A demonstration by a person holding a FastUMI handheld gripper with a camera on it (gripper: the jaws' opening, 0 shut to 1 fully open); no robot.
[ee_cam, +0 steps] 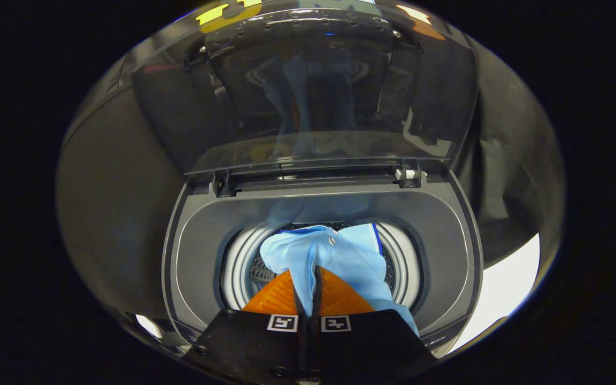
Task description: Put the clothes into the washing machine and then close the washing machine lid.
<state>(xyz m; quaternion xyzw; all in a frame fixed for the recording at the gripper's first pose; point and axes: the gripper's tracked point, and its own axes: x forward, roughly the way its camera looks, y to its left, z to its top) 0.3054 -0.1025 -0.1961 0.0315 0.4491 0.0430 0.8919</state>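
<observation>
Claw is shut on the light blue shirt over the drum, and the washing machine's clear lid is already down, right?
Not quite. The gripper view shows the claw shut on the light blue shirt over the steel drum, but the transparent lid stands raised open behind the opening, not down.

The gripper [308, 283] points down over the washing machine drum [244, 256]. Its fingers are pressed together, pinching a fold of light blue shirt [340, 256].

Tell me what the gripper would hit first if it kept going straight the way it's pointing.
The gripper is shut on the light blue garment, which hangs into the drum. Straight on, that cloth would probably meet the drum's inside first, though depth is unclear.
</observation>
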